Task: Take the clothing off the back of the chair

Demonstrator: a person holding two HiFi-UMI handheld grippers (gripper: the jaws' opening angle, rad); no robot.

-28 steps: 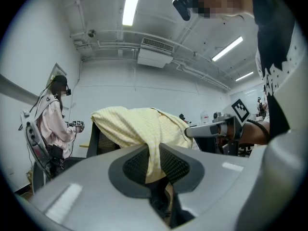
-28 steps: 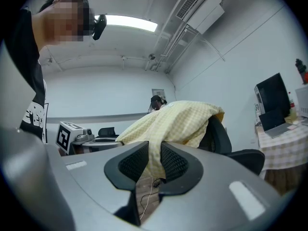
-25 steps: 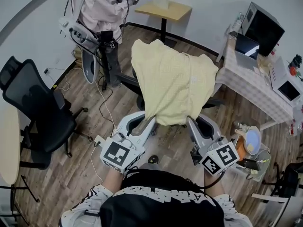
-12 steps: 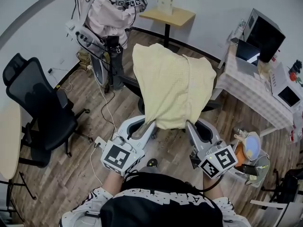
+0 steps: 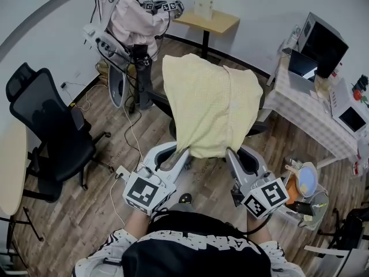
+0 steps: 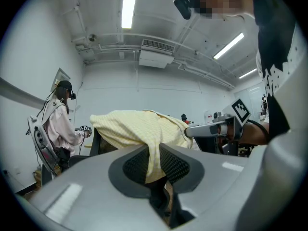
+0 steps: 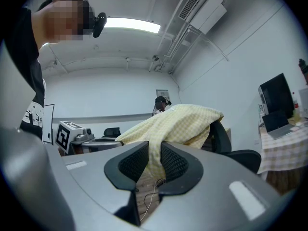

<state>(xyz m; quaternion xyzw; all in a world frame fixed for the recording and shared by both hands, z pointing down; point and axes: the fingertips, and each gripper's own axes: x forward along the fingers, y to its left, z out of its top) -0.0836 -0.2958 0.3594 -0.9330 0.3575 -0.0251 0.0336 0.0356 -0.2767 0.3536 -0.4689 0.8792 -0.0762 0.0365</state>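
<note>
A pale yellow checked garment [image 5: 210, 103] hangs over the back of a black office chair [image 5: 154, 100] in the middle of the room. Its lower hem reaches down towards me. My left gripper [image 5: 182, 151] is shut on the hem's left corner. In the left gripper view the cloth [image 6: 144, 129] runs down between the ribbed pads [image 6: 175, 165]. My right gripper [image 5: 230, 152] is shut on the hem's right corner. The right gripper view shows the cloth [image 7: 183, 121] pinched the same way. Both grippers point level at the chair, and most of it is hidden under the garment.
A second black office chair [image 5: 52, 128] stands at the left beside a round table edge [image 5: 11, 172]. A person in a pink jacket [image 5: 130, 22] stands at the back near a small wooden table [image 5: 209, 19]. At the right is a checked-cloth table [image 5: 308, 111]. Cables [image 5: 130, 131] lie on the floor.
Both grippers and the garment have kept still. The head view has shifted slightly, and the person at the back sits a little further right in it.
</note>
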